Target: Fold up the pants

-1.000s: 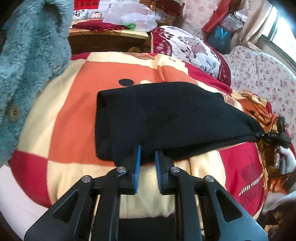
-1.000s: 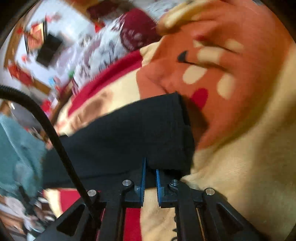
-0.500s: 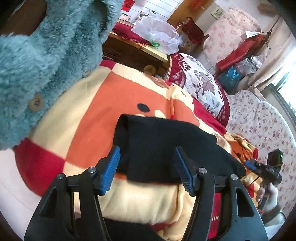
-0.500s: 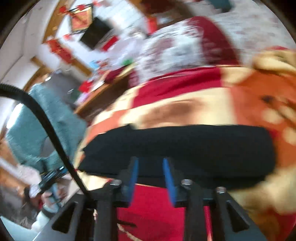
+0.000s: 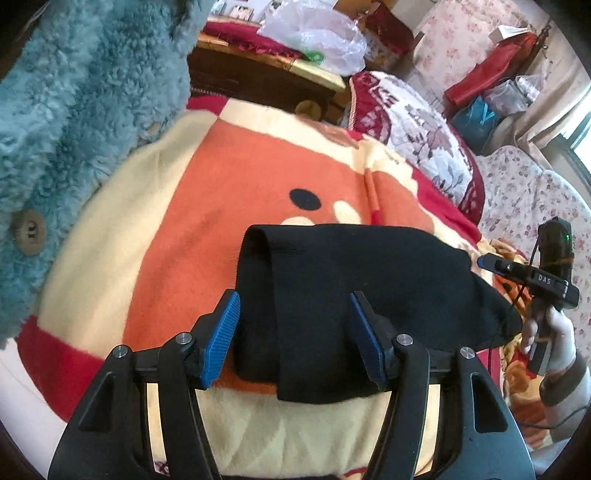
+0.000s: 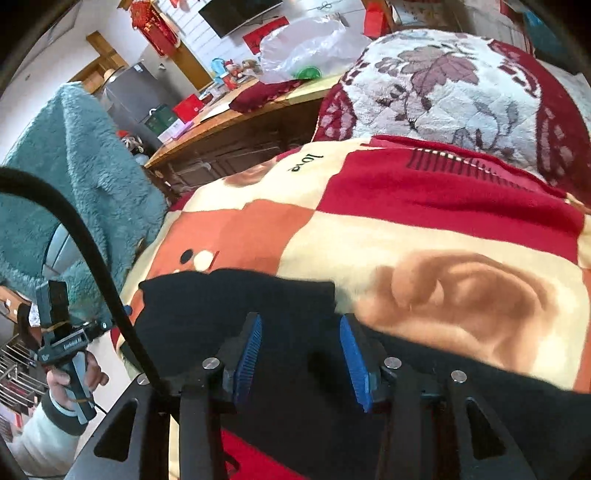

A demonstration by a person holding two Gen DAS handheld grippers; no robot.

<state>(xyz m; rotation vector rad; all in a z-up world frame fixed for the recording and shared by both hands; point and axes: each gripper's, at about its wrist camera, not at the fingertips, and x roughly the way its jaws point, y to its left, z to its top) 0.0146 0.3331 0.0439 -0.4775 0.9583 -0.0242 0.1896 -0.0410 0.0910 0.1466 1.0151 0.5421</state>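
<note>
The black pants (image 5: 354, 291) lie folded in a long strip on the orange, cream and red blanket (image 5: 155, 229). My left gripper (image 5: 291, 321) hovers open over the strip's near end, its blue pads (image 5: 221, 332) standing clear of the cloth on either side. In the right wrist view the pants (image 6: 236, 299) run along the bottom, and my right gripper (image 6: 299, 343) is above them with its jaws opening; cloth lies below the gap, not pinched. Each gripper also shows in the other's view: the right gripper (image 5: 491, 263) and the left gripper (image 6: 105, 325), each in a hand.
A teal fleece coat (image 5: 74, 110) hangs close on the left. Behind the bed stand a wooden cabinet (image 5: 258, 77) with a plastic bag (image 5: 314, 33), a quilted cushion (image 5: 424, 122) and a floral sofa (image 5: 517, 184). A black cable (image 6: 92, 266) crosses the right wrist view.
Both grippers let go of the pants and opened. The left drew back slightly from the edge. The right swung far along the strip and rolled, so its view now faces the cabinet.
</note>
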